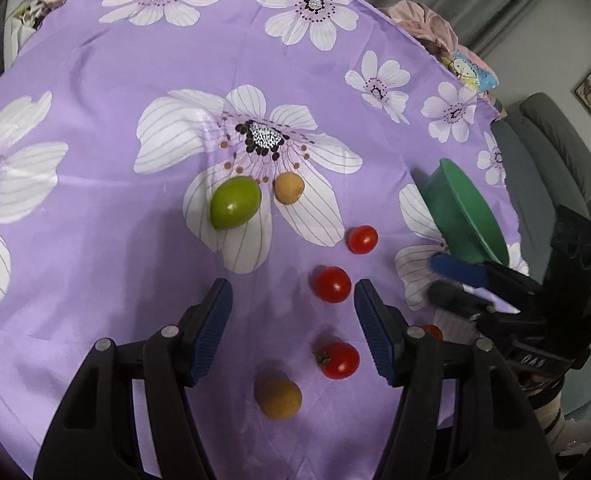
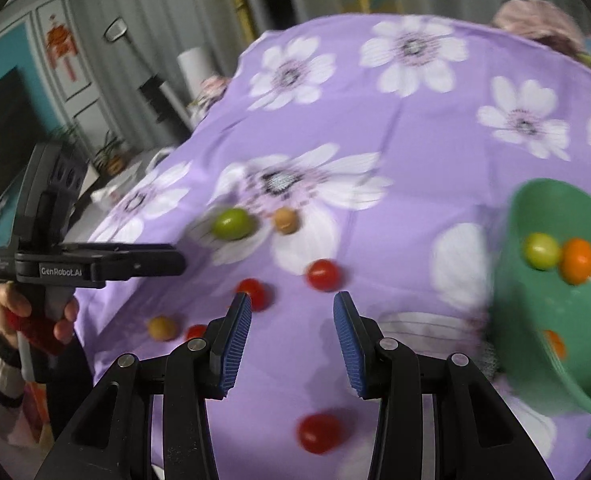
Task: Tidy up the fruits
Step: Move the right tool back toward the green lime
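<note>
1. Left wrist view: a purple flowered cloth (image 1: 95, 80) covers the table and fills most of the frame.
2. The left gripper (image 1: 293, 296) sits at lower centre with its blue pads spread wide and nothing clamped between them.
3. A cherry tomato (image 1: 332, 284) lies just left of the right-hand pad; I cannot tell whether it touches it. A second tomato (image 1: 362, 239) lies above and to its right, and a third tomato (image 1: 338, 360) lies lower, inside the gap.
4. A tan round fruit (image 1: 278, 398) rests at bottom centre. A green lime (image 1: 235, 203) and a smaller tan fruit (image 1: 289, 188) lie side by side at mid frame on a big white flower.
5. At the right edge the right gripper (image 1: 451, 280) appears beside a tilted green bowl (image 1: 467, 216); this view does not show whether it grips the bowl.
6. Right wrist view, blurred: the right gripper (image 2: 292, 304) at lower centre holds its pads apart, empty.
7. The green bowl (image 2: 535, 320) stands tilted at the right edge, holding a green fruit (image 2: 541, 251) and an orange fruit (image 2: 577, 261) touching each other.
8. Tomatoes and the lime lie scattered on the cloth at mid frame.
9. At the left, a hand (image 2: 35, 316) in a striped sleeve grasps the left gripper's handle.
</note>
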`<act>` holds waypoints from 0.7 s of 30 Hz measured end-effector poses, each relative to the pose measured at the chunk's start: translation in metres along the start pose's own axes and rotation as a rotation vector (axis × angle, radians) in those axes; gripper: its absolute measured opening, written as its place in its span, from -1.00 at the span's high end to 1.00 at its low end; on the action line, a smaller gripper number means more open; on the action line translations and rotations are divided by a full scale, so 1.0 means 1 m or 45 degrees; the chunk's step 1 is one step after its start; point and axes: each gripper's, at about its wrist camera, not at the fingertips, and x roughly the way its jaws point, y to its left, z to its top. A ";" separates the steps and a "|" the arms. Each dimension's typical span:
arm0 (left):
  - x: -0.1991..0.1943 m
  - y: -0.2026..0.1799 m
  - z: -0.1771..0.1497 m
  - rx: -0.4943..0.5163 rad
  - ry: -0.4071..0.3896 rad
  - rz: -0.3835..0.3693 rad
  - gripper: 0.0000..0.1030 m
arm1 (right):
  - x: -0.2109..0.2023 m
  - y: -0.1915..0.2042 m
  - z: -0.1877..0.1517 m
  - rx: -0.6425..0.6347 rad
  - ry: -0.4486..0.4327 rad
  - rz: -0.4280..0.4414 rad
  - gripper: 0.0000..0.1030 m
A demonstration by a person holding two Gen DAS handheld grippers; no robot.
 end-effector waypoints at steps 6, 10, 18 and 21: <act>-0.003 0.002 -0.007 0.025 -0.015 -0.064 -0.23 | 0.024 0.009 0.016 0.070 0.042 0.060 0.16; -0.007 0.005 -0.008 0.070 -0.035 -0.051 -0.22 | 0.035 0.000 0.022 0.188 0.085 0.084 0.16; -0.014 0.013 -0.008 0.104 -0.101 -0.097 -0.23 | 0.053 -0.003 0.033 0.309 0.124 0.155 0.16; -0.018 0.017 -0.007 0.084 -0.140 -0.140 -0.23 | 0.065 -0.003 0.035 0.354 0.156 0.188 0.16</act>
